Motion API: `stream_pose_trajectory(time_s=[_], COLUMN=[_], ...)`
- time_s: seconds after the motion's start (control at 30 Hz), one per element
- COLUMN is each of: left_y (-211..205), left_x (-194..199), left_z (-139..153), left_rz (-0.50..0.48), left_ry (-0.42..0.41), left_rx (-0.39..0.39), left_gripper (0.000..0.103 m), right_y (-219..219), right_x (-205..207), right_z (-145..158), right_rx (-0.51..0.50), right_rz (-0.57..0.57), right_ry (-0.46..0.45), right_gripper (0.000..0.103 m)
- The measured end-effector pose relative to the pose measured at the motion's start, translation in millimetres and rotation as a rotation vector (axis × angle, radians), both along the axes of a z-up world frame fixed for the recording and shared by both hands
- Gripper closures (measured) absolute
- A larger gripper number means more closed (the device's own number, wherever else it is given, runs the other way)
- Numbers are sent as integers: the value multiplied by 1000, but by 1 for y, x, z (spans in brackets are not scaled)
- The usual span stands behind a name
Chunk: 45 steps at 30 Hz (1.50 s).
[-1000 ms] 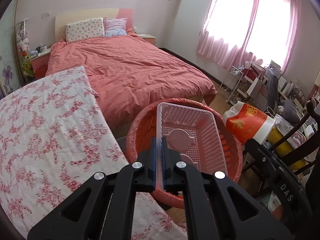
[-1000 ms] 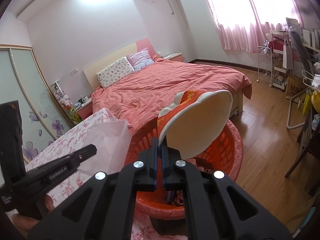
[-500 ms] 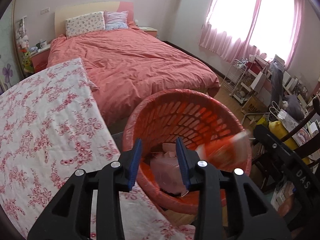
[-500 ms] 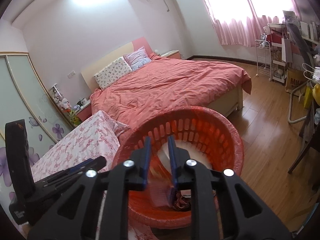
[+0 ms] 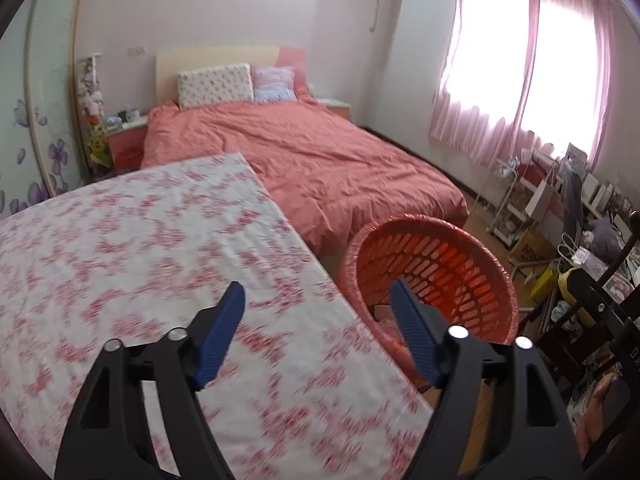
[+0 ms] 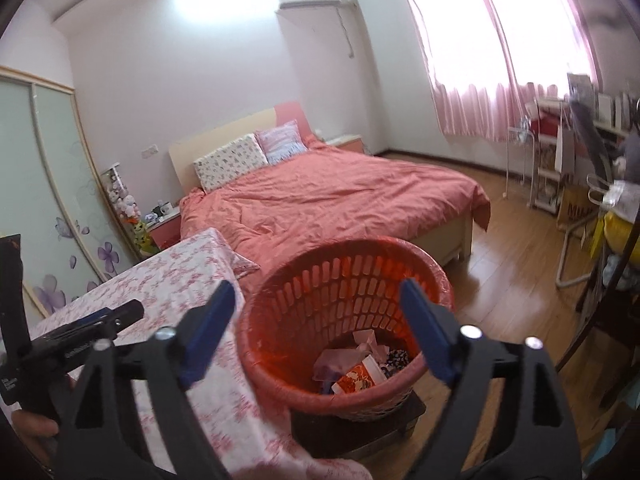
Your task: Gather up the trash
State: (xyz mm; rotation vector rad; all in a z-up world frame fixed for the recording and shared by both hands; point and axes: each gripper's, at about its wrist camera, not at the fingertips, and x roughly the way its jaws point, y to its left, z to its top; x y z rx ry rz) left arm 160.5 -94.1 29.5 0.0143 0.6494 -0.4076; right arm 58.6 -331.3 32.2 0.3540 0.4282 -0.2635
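Observation:
A red slotted trash basket [image 6: 308, 292] stands on a dark stool beside the table; it also shows in the left wrist view [image 5: 472, 256]. Trash lies at its bottom: a red and white paper cup [image 6: 358, 376] and pale crumpled wrappers [image 6: 366, 340]. My right gripper [image 6: 316, 320] is wide open and empty, above the basket's near rim. My left gripper [image 5: 318, 312] is wide open and empty, over the table's right edge next to the basket. The left gripper's body also shows at the left of the right wrist view [image 6: 76, 336].
A table with a pink floral cloth [image 5: 120, 240] fills the left. A bed with a coral duvet [image 5: 312, 160] lies behind. A cluttered desk and chair [image 5: 580, 264] stand at the right, with wood floor [image 6: 516, 264] between.
Both grippers let go: the clear plastic tray and the paper cup dropped into the basket. Both jaws opened wide, and the left gripper swung left over the table.

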Motion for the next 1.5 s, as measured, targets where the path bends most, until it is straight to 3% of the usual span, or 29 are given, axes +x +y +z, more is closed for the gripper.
stream_pose_trajectory(time_s=[0.1,0.3,0.5,0.8,1.07,1.3,1.5], left_y=[16,50,71,84,90,91,91], left_x=[-20,-63,-93,-132,-158,-164,-167], left_z=[3,6,6,-2,-9,-18,-19], left_rz=[24,106,195,282,338,352,362], left_ry=[-37,-100,-123,-152,-182,-144,-140], left_rx=[2,5,15,38,77,79,79], left_gripper=[12,3,3,3,3,3,3], right_y=[19,60,94,130,144,150,147], right_x=[-17,-47,-72,-105,-117,-113,-112], right_z=[7,16,18,13,10,-4,-8], right_rx=[-23,-134,-230,-291,-306,-297,-299], right_rz=[18,4,-12,-29,-44,-63,-90], right_ry=[-23,-38,-30,-30,6,89,106], right_gripper=[4,4,4,4,4,4,4])
